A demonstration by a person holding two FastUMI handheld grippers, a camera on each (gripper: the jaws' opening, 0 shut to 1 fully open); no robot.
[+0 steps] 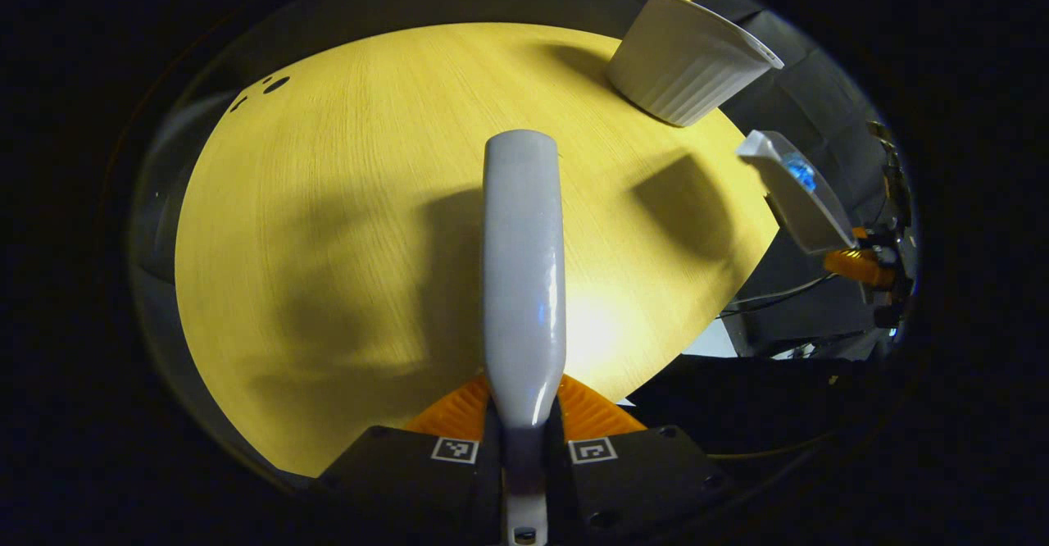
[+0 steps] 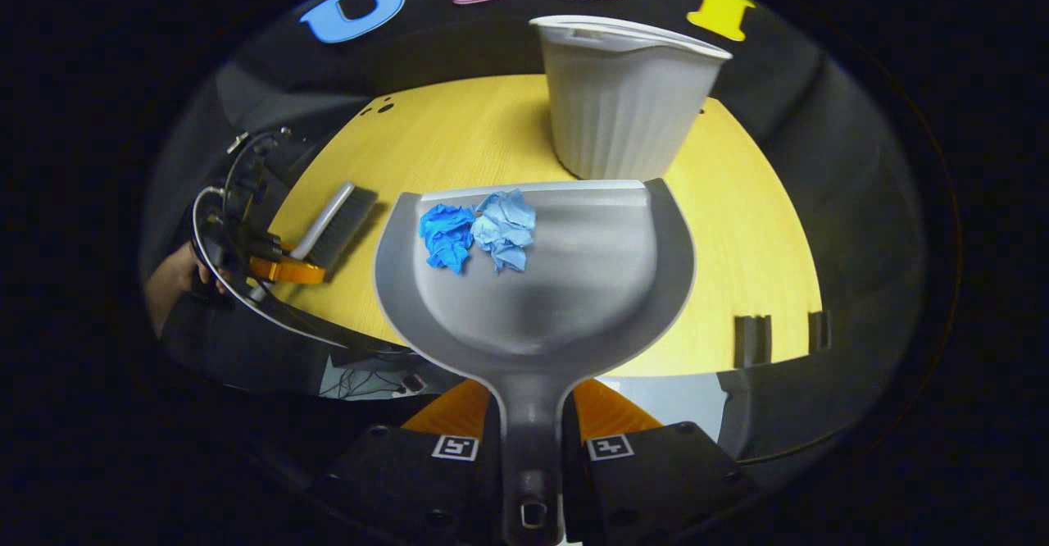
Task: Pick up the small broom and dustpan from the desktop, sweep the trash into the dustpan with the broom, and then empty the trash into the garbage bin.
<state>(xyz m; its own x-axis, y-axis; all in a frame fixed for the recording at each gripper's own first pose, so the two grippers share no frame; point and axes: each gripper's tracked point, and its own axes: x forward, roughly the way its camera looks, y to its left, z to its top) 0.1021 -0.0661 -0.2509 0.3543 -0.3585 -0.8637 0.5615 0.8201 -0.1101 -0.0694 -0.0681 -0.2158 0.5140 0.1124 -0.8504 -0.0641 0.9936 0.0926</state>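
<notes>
My left gripper is shut on the grey handle of the small broom, which points out over the yellow desktop. In the right gripper view the same broom and the left gripper show at the left, bristles near the table. My right gripper is shut on the handle of the grey dustpan, held above the table's near edge. Two crumpled blue paper balls lie near the pan's front lip. The white ribbed garbage bin stands just beyond the lip. The dustpan also appears at the right in the left gripper view, below the bin.
A hand holds the left gripper at the left edge of the table. Cables loop around it. Two dark clips sit on the table's near right edge. Small dark holes mark the far left of the desktop.
</notes>
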